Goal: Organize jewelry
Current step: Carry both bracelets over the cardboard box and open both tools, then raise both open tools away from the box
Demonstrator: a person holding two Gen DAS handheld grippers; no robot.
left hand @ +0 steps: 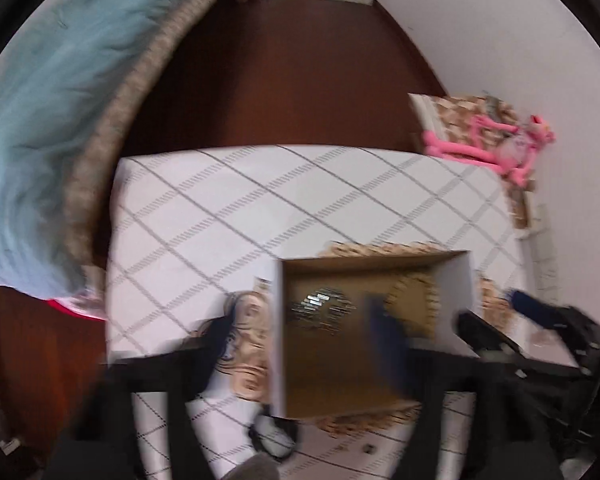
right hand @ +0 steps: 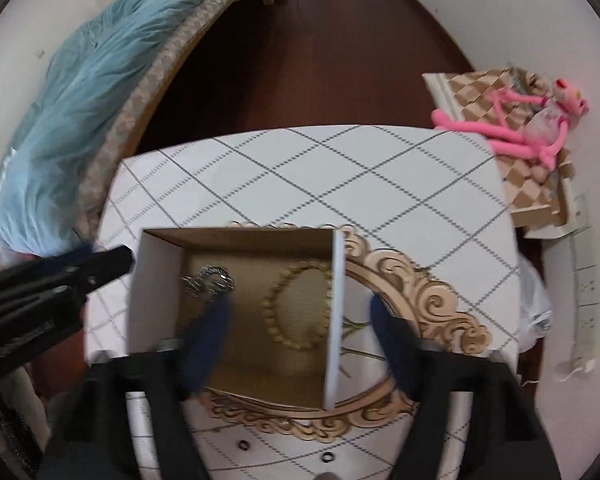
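wrist views overhead, close, sharing box (left hand: 374,336)

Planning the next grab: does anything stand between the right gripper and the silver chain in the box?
The open right gripper straddles the box's right wall: one finger inside, close to the silver chain, the other outside. That wall would likely block closing on it.

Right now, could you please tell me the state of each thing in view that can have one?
Box: open-topped, upright on the tray.
Silver chain: bunched inside the box.
Bead bracelet: flat inside the box, looped.
Tray: flat on the table, under the box.
Two rings: loose on the table.
Right claw: open, straddling the box's right wall.
Left claw: open, blurred.
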